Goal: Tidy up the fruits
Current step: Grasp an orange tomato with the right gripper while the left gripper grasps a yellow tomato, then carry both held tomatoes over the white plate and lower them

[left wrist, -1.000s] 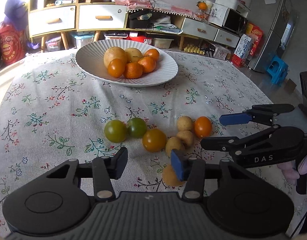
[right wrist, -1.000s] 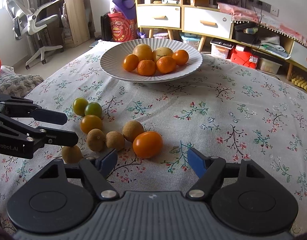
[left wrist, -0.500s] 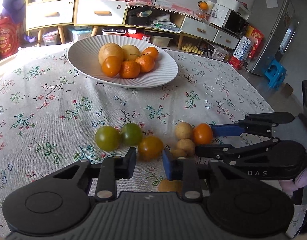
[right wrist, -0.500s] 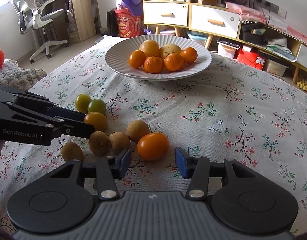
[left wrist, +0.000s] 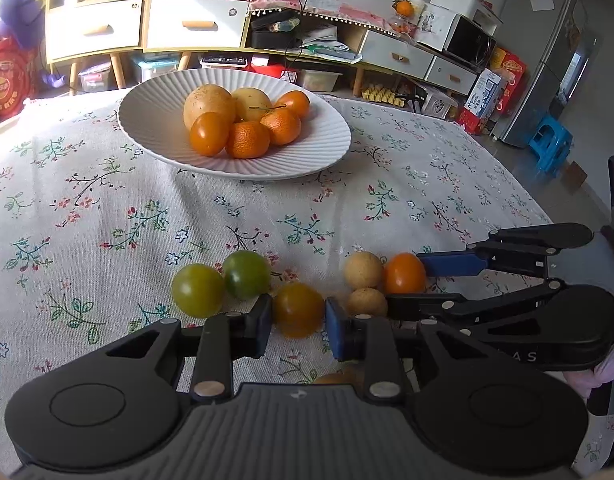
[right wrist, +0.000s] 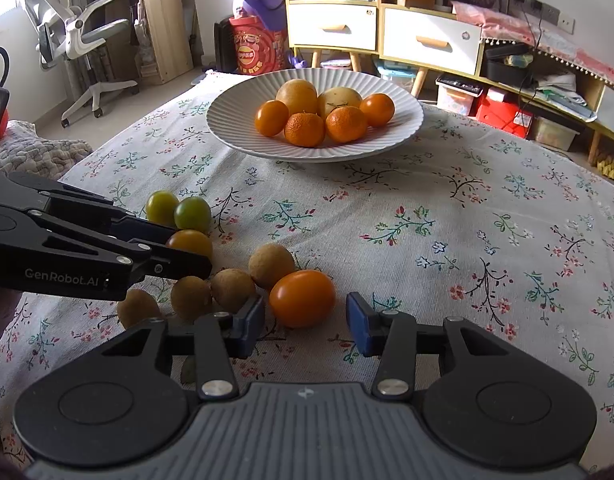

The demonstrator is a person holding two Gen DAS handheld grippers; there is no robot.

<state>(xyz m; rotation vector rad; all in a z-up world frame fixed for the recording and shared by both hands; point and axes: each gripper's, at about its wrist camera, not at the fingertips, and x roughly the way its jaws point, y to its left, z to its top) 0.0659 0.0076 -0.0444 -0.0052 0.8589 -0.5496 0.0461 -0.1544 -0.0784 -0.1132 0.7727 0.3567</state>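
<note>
Pickup step: left gripper (left wrist: 299, 326) clamps the amber tomato (left wrist: 298, 309); right gripper (right wrist: 305, 322), jaws just closing, straddles the orange tomato (right wrist: 303, 298) (unpinched); next, carry toward the plate (left wrist: 155, 132) at the table's far edge.

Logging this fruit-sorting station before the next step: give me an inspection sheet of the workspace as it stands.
Surface: floral tablecloth covers the table.
Job's things: white ribbed plate holds six fruits; two green tomatoes, brown longans and two orange tomatoes loose on cloth.
Clutter: nothing seen on the table.
Grippers: left gripper shut on a dark orange tomato; right gripper, jaws just closing, flanks a bright orange tomato, right pad not touching.
Cables: black cords near the wall sockets.
Surroundings: drawer cabinets, office chair, fridge.
</note>
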